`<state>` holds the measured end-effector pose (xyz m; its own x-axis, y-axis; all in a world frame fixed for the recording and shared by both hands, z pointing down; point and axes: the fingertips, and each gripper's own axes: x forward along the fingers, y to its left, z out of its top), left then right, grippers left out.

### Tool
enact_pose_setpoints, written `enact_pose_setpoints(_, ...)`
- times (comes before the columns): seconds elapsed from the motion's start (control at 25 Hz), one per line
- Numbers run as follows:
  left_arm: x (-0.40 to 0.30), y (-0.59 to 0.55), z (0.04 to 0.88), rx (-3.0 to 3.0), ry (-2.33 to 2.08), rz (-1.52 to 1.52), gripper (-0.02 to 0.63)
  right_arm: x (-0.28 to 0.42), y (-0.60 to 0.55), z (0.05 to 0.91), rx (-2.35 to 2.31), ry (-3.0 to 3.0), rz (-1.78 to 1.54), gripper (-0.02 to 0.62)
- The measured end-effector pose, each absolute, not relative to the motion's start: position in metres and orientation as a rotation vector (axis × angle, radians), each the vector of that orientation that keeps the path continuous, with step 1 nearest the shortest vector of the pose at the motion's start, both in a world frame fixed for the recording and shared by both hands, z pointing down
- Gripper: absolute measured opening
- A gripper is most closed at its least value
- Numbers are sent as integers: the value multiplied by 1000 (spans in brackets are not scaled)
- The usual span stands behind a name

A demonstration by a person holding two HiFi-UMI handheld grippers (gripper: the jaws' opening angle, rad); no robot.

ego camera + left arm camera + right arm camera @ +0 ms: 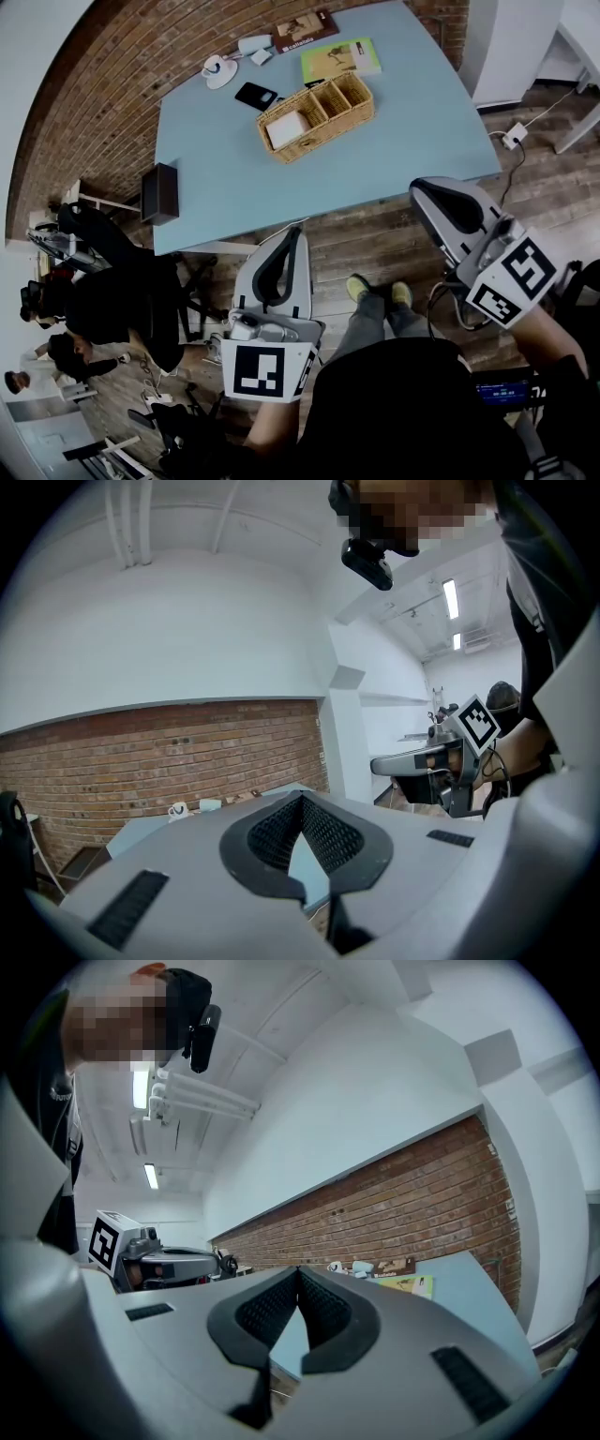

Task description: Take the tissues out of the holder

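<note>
Item: white stack of tissues [288,128], lying in the wide end compartment of the woven wicker holder basket [364,112], which stands on a pale blue table [403,159]
Tools: left gripper [284,255] and right gripper [439,200], both well short of the basket, jaws pressed together, nothing between them
Handling, as I judge it: spread one pair before reaching the basket, come down from above, pinch the stack's edge, steady the basket's rim with the other
</note>
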<state>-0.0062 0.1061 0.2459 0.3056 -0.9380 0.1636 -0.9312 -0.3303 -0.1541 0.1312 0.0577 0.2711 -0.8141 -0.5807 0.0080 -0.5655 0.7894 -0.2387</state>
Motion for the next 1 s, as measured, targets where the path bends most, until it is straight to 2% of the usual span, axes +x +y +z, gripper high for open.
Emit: enact_pose_setpoints(1.0,-146,37,272,-2632,1845,-139,2,-11,2,284,-969,3097,-230,-6)
